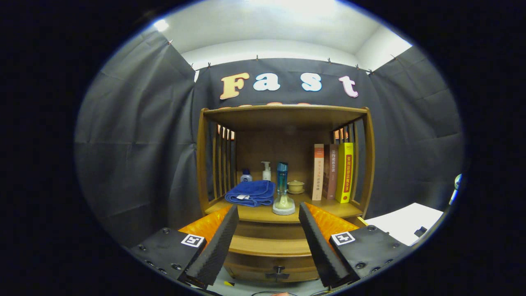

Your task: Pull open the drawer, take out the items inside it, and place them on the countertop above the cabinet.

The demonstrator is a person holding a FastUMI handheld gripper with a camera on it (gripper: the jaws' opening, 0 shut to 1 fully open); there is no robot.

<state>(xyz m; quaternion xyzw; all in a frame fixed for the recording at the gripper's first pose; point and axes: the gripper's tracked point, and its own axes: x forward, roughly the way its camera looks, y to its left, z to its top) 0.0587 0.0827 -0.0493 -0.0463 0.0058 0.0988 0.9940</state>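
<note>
The tool (269, 242) hangs in front of the wooden cabinet (283, 164), its fingers (213, 246) wide apart and gripping nothing. The drawer (271, 269) sits shut at the cabinet's base, between the fingers, its dark handle (278, 272) untouched. On the surface (263, 213) above the drawer lie a folded blue towel (251, 193), a blue bottle (282, 193) and three upright books (332, 172).

Looks like a staged recording booth dressed up as a home corner; black cloth walls (135, 135) pinned around a wooden cabinet (283, 172) holding a folded blue towel (251, 193), toiletry bottles (266, 171) and three books (333, 172).
</note>
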